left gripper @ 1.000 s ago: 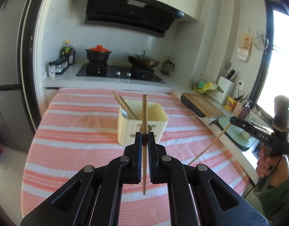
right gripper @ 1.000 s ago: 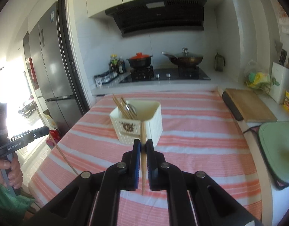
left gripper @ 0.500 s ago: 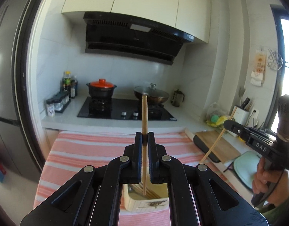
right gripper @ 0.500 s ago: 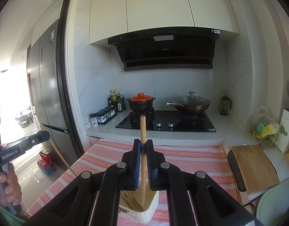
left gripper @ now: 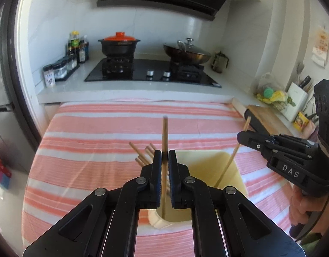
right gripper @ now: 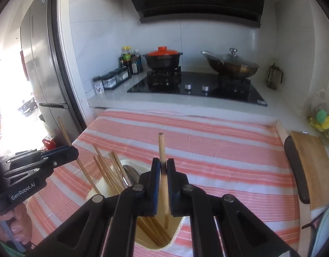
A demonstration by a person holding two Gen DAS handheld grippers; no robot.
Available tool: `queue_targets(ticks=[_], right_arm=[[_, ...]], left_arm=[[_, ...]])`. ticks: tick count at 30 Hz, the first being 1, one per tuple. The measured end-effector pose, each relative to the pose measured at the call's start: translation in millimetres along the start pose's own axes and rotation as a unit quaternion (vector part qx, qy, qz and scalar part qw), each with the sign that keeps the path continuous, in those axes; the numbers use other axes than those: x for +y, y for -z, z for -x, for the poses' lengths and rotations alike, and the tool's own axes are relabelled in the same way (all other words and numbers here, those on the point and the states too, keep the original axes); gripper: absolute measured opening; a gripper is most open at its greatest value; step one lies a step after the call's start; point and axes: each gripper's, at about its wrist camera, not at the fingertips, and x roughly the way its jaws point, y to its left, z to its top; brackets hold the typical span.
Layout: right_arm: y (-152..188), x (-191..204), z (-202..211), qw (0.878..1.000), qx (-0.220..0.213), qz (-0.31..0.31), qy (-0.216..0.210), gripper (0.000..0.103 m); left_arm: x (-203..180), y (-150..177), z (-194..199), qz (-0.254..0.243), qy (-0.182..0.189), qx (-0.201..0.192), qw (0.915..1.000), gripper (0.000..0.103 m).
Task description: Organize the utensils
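Note:
My left gripper (left gripper: 164,156) is shut on a wooden chopstick (left gripper: 165,135), held upright with its lower end inside the cream utensil holder (left gripper: 231,167) on the striped cloth. My right gripper (right gripper: 163,165) is shut on another chopstick (right gripper: 162,147), its lower end also inside the holder (right gripper: 175,233). Several chopsticks (right gripper: 106,171) and a metal spoon (right gripper: 130,173) stand in the holder. Each gripper shows in the other's view: the right one (left gripper: 241,137) at the right, the left one (right gripper: 73,150) at the left.
The table has a pink and white striped cloth (left gripper: 100,132). Behind it is a counter with a stove, a black pot with a red lid (left gripper: 119,45) and a lidded wok (left gripper: 186,51). A wooden cutting board (right gripper: 312,167) lies to the right, a fridge (right gripper: 42,64) to the left.
Both grippers have tilted down and come over the holder. Both chopsticks have gone from above the holder to having their lower ends inside it.

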Motion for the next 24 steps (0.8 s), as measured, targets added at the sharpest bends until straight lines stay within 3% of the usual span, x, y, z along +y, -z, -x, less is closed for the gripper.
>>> queue_targets(ticks=[1, 2, 3, 4, 6, 8, 9, 13, 14, 15, 18, 21, 24], right_arm=[[1, 0, -4, 1.0, 0.005, -0.005, -0.005, 0.01], [1, 0, -4, 1.0, 0.004, -0.011, -0.009, 0.023], [1, -1, 0, 1.0, -0.006, -0.019, -0.014, 0.038], [1, -1, 9, 0.999, -0.021, -0.028, -0.018, 0.044], [0, 0, 31, 0.998, -0.046, -0.033, -0.017, 0.048], [-2, 3, 55, 0.997, -0.07, -0.025, -0.011, 0.05], [1, 5, 70, 0.996, -0.085, -0.019, -0.007, 0.055], [20, 12, 129, 0.99, -0.14, 0.0, 0.018, 0.069], [28, 15, 140, 0.989, -0.146, 0.005, 0.026, 0.077], [39, 18, 151, 0.988, -0.152, 0.009, 0.03, 0.085], [73, 27, 176, 0.986, -0.157, 0.02, 0.05, 0.088], [105, 38, 193, 0.985, -0.152, 0.022, 0.083, 0.095], [137, 47, 210, 0.984, -0.156, 0.006, 0.091, 0.103]], left_arm=[[2, 1, 1, 0.002, 0.0, 0.001, 1.0, 0.026], [3, 0, 6, 0.004, 0.0, -0.003, 1.0, 0.045], [4, 0, 13, 0.006, -0.003, -0.012, 0.9999, 0.055], [6, -1, 22, 0.008, -0.007, -0.025, 0.9996, 0.07], [8, -1, 46, 0.003, -0.009, -0.053, 0.9986, 0.079], [7, 0, 71, -0.004, -0.02, -0.076, 0.9969, 0.096], [5, 4, 86, -0.006, -0.028, -0.094, 0.9952, 0.1], [-6, 28, 139, -0.01, -0.068, -0.145, 0.9871, 0.103], [-9, 37, 148, -0.011, -0.07, -0.153, 0.9858, 0.103], [-12, 47, 155, -0.01, -0.073, -0.149, 0.9861, 0.103], [-24, 74, 162, -0.023, -0.095, -0.105, 0.9896, 0.103], [-33, 101, 171, -0.016, -0.142, -0.102, 0.9845, 0.103], [-37, 119, 176, -0.003, -0.151, -0.08, 0.9853, 0.103]])
